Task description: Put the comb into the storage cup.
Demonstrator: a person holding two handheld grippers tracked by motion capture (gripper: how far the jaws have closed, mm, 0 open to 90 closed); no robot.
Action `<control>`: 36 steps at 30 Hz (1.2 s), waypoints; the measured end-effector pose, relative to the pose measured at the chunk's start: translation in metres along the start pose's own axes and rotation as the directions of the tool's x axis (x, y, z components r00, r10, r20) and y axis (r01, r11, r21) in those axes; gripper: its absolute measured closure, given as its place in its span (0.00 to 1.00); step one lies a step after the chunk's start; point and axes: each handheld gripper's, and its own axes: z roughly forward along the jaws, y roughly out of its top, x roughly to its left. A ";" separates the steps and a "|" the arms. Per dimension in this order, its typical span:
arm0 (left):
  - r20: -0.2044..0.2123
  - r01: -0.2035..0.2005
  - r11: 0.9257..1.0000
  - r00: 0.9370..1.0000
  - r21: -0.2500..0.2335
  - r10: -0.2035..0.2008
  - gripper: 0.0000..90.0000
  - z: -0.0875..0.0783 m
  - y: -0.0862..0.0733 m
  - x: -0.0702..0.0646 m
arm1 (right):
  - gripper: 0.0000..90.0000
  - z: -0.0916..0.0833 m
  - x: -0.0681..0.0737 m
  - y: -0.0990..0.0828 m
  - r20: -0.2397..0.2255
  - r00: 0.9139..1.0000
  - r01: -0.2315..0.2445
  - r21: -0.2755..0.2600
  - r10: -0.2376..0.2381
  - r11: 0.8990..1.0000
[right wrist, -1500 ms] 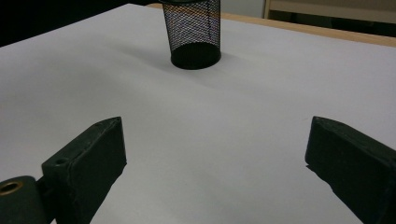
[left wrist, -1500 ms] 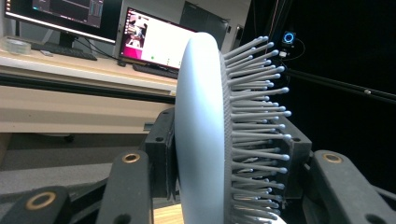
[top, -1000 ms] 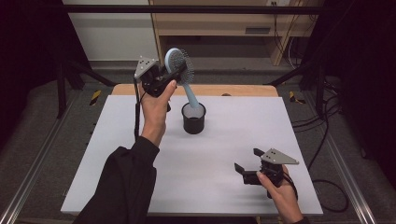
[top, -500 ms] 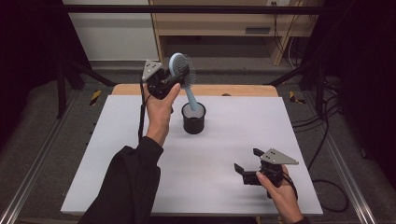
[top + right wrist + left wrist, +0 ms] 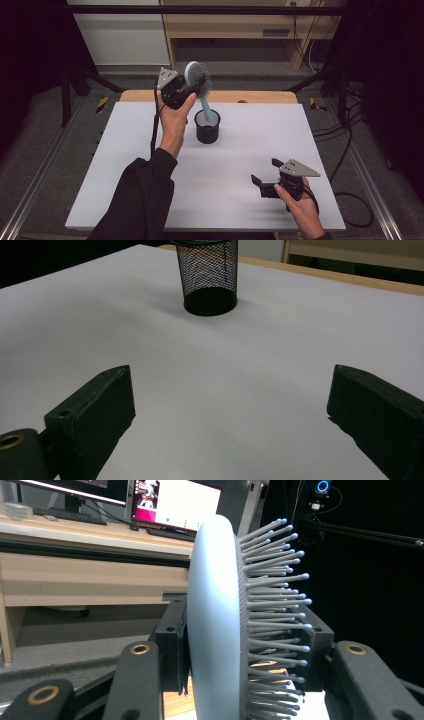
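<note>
1. High view showed us at the step of standing the hairbrush [image 5: 197, 80] in the black mesh cup [image 5: 207, 127]: our left tongs [image 5: 187, 89] pinched the brush by its round head, held up above and just behind the cup, with the handle slanting down so that its tip sat inside the cup's rim.
2. In the left gripper view the tongs' jaws pressed on both sides of the head, one against the smooth pale-blue back and the other among the bristles [image 5: 272, 600], so we judged the grip firm.
3. Our right tongs [image 5: 268, 175] were spread wide and pinched nothing; they rested low near the front of the white table [image 5: 125, 165], well apart from the cup, which stood ahead of them in the right gripper view [image 5: 207, 275].
4. We judged the next move to call for lowering the left tongs until the handle reached the cup's bottom, then easing the jaws apart so the brush could lean on the rim.
5. The risk we saw was the light cup tipping if the handle pushed sideways; the free right tongs could steady it.
6. The brush looked pale blue, with an oval padded head, a slim tapering handle, and grey ball-tipped pins standing out in close rows from a darker cushion.
7. The cup looked like dark wire mesh, upright, otherwise empty as far as we could tell.
</note>
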 end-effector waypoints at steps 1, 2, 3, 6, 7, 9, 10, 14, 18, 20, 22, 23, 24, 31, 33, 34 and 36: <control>0.001 -0.001 1.000 1.000 0.002 0.001 0.57 0.000 -0.001 0.000 | 0.06 0.000 0.000 0.000 0.001 1.000 0.002 0.001 -0.002 1.000; 0.000 -0.004 1.000 1.000 0.006 0.004 0.57 0.000 -0.001 0.001 | 0.06 0.000 0.000 0.000 0.001 1.000 0.003 0.002 -0.003 1.000; -0.001 -0.008 1.000 1.000 0.010 0.008 0.57 0.001 -0.002 0.000 | 0.06 0.000 0.000 0.000 0.001 1.000 0.002 0.002 -0.002 1.000; 0.001 -0.014 1.000 1.000 0.018 0.014 0.57 0.002 -0.005 0.000 | 0.06 0.000 0.000 0.000 0.004 1.000 0.004 0.004 -0.004 1.000; 0.001 -0.013 1.000 1.000 0.018 0.013 0.57 0.002 -0.006 0.000 | 0.06 0.000 0.000 0.000 0.006 1.000 0.004 0.006 -0.004 1.000; 0.002 -0.007 1.000 1.000 0.018 0.007 0.57 0.002 -0.007 0.000 | 0.06 0.000 0.000 0.000 0.005 1.000 0.002 0.008 -0.002 1.000; 0.001 -0.003 1.000 1.000 0.018 0.003 0.57 0.003 -0.008 0.000 | 0.06 0.000 0.000 0.000 0.005 1.000 0.002 0.008 -0.002 1.000; 0.003 -0.002 1.000 1.000 0.025 0.002 0.57 0.005 -0.012 0.000 | 0.06 0.000 0.000 0.000 0.005 1.000 0.003 0.008 -0.003 1.000; 0.003 -0.036 0.999 0.999 0.034 0.036 0.57 0.006 -0.016 -0.003 | 0.06 0.000 0.000 0.000 0.001 1.000 0.004 0.009 -0.004 1.000; 0.008 -0.033 0.999 0.999 0.038 0.033 0.57 0.007 -0.019 -0.003 | 0.06 0.001 0.000 0.000 0.004 1.000 0.009 0.008 -0.009 1.000; 0.009 -0.030 0.999 1.000 0.039 0.030 0.57 0.008 -0.021 -0.003 | 0.06 0.001 0.000 0.000 0.003 1.000 0.012 0.009 -0.012 1.000; 0.009 -0.028 0.999 1.000 0.041 0.027 0.57 0.009 -0.023 -0.003 | 0.06 0.001 0.000 0.000 0.003 1.000 0.014 0.012 -0.014 1.000; 0.008 -0.029 0.999 1.000 0.044 0.028 0.56 0.009 -0.024 -0.002 | 0.06 0.001 0.000 0.000 0.003 1.000 0.014 0.011 -0.015 1.000; -0.001 -0.015 0.998 1.000 0.056 0.015 0.56 0.008 -0.033 0.002 | 0.06 0.001 0.001 0.000 0.001 1.000 0.019 0.011 -0.020 1.000; -0.005 -0.015 0.998 1.000 0.062 0.016 0.56 0.008 -0.036 0.004 | 0.06 0.002 0.001 0.000 0.001 1.000 0.021 0.011 -0.021 1.000; -0.005 -0.015 0.998 1.000 0.062 0.016 0.56 0.008 -0.036 0.004 | 0.06 0.002 0.001 0.000 0.001 1.000 0.021 0.011 -0.021 1.000; -0.008 -0.009 0.998 1.000 0.061 0.009 0.56 0.007 -0.037 0.005 | 0.06 0.001 0.001 0.000 0.002 1.000 0.021 0.011 -0.021 1.000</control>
